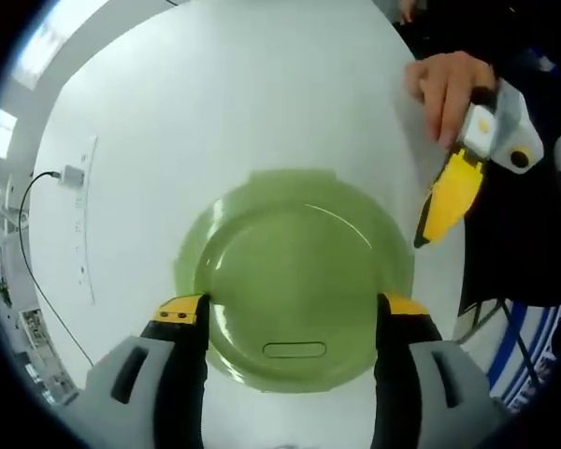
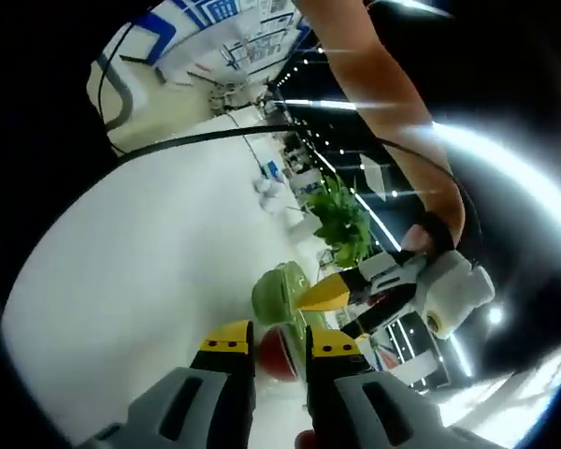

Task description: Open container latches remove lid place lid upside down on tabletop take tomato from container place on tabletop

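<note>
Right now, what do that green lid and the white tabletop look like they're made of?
The green lid looks like smooth, glossy plastic: it is evenly coloured, slightly translucent, with bright glare streaks and a moulded oval mark. The white tabletop looks like a smooth matte laminate or painted board, with soft, even reflections; which one, I cannot tell.

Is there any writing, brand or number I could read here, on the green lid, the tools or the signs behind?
None can be read.
Green lid: an embossed oval, no letters legible.
Blue and white signs in the background: too blurred to read.
Left tool and right tool: no markings.
</note>
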Tool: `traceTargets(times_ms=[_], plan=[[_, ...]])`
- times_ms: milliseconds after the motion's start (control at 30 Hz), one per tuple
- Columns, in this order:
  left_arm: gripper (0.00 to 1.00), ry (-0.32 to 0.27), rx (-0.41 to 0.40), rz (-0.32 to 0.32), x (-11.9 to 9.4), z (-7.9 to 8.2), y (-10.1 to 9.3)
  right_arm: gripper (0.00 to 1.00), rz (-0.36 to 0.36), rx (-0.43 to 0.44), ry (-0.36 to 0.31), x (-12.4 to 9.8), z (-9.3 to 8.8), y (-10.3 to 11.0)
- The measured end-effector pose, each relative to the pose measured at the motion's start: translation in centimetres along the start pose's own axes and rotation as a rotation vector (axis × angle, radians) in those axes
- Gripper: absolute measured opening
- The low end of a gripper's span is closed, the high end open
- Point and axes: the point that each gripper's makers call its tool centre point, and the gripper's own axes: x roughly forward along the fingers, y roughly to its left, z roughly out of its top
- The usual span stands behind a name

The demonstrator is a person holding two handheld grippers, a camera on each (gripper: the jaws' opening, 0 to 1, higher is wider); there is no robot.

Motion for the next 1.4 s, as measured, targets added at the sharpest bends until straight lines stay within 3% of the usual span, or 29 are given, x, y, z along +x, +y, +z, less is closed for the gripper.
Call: traceTargets(times_ms=[100,200,233,400,767,900,1200,1400], plan=[[0.64,0.003,0.002,0.000,0.0,0.0,0.0,0.16,0.023,-0.080,-0.016,0.4,0.3,0.6],[0.64,0.022,0.007,0.000,0.1,0.1,0.1,0.16,-0.010,-0.154,-0.015,0.8,-0.6,0.2],[0.64,0.030,0.010,0.000,0.1,0.1,0.1,0.16,-0.016,-0.194,-0.017,1.2,0.1,0.1],[0.64,0.053,0.018,-0.001,0.1,0.1,0.1,0.15,-0.015,-0.250,-0.055,1.8,0.1,0.3],[0.63,-0.044,0.004,0.000,-0.1,0.0,0.1,0.14,-0.055,-0.396,-0.112,2.9,1.3,0.6],[0.63,-0.056,0.002,0.000,-0.1,0.1,0.0,0.14,-0.085,-0.499,-0.141,3.3,2.2,0.7],[0.63,-0.065,0.000,0.002,-0.1,0.1,0.0,0.12,-0.071,-0.441,-0.134,3.5,3.2,0.5],[0.63,-0.079,-0.013,0.007,-0.1,0.1,0.1,0.10,-0.071,-0.361,-0.158,3.4,1.9,0.5]])
